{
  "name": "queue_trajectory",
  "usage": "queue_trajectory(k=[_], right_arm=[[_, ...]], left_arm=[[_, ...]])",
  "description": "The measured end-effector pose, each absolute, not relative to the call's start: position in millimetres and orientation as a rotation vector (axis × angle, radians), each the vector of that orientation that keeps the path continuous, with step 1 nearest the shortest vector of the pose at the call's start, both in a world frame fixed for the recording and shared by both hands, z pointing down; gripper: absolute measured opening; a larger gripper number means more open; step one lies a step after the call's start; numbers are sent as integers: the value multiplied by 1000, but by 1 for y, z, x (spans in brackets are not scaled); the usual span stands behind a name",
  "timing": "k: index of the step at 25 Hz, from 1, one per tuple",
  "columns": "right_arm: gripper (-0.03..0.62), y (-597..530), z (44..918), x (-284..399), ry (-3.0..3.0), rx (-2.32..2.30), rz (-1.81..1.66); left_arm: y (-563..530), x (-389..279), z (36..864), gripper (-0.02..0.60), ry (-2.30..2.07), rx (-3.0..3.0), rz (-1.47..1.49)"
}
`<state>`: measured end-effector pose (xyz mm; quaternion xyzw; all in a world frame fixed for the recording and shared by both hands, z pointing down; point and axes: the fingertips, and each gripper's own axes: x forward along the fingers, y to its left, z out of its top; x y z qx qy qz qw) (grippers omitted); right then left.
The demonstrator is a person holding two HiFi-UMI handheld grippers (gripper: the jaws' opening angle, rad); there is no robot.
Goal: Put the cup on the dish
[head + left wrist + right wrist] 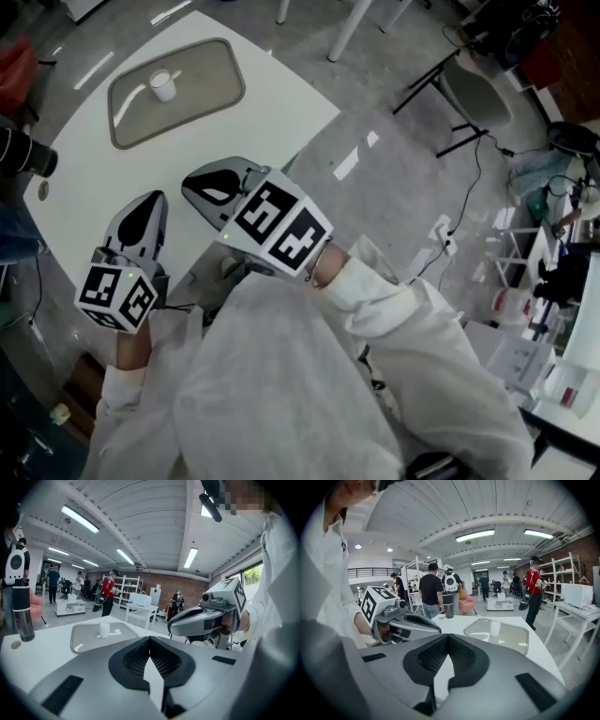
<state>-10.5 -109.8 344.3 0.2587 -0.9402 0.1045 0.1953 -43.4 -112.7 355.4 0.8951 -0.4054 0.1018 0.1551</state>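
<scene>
I've got both grippers low over the near edge of the round white table [267,117], side by side and close together. The left gripper [151,202] has its two grey jaws clenched, tips meeting, with nothing between them; its own view shows only bare tabletop through the slot behind the tips. The right gripper [191,184] is the same: jaws pressed together at the tips, gripping nothing. Each sees the other just beside it, the right gripper [172,627] in the left's view and the left gripper [436,629] in the right's.

The small white cylindrical cup [162,84] is standing upright on the grey-beige rounded rectangular dish [202,82] at the far side of the table, well apart from both grippers. A dark tall tumbler [449,605] stands on the table's left edge.
</scene>
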Motion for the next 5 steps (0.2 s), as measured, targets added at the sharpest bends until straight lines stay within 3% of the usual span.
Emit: queue_trajectory(k=[5], right_arm=[[12,-109,355,-2,-2601,690,295]], left_arm=[[-112,-39,368,9,-1176,2516,266]])
